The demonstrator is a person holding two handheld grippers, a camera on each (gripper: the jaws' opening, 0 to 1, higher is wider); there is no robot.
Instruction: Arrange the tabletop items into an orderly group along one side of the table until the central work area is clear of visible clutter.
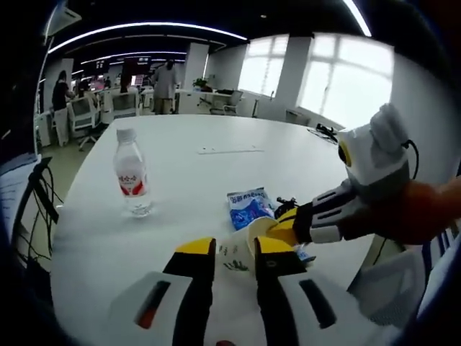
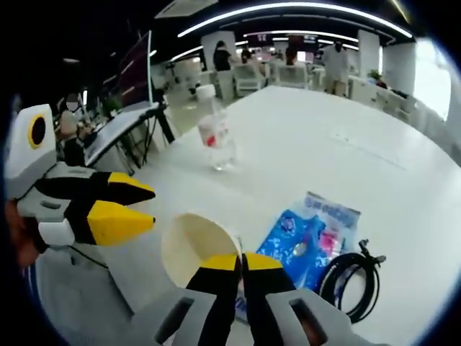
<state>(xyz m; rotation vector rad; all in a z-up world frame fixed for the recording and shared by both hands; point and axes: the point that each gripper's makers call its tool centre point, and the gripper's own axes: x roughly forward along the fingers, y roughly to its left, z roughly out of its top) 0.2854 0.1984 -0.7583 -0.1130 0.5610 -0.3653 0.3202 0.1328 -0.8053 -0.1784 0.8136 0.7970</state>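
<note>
A cream paper cup (image 2: 193,249) lies tipped on the white table (image 2: 310,130), and my right gripper (image 2: 241,261) is shut on its rim. Left of the cup, my left gripper (image 2: 153,207) stands open with nothing in it. In the left gripper view the cup (image 1: 252,232) sits just beyond my left gripper (image 1: 236,249), with the right gripper (image 1: 277,229) reaching in from the right. A blue packet (image 2: 310,238) and a coiled black cable (image 2: 353,277) lie right of the cup. Farther off, a clear water bottle (image 1: 132,176) with a red label stands upright.
A thin flat strip (image 1: 230,150) lies far across the round table (image 1: 216,130). Past the table's edge are a stand with hanging cables (image 1: 39,187), a dark screen (image 2: 137,72), office desks, chairs and several people in the distance.
</note>
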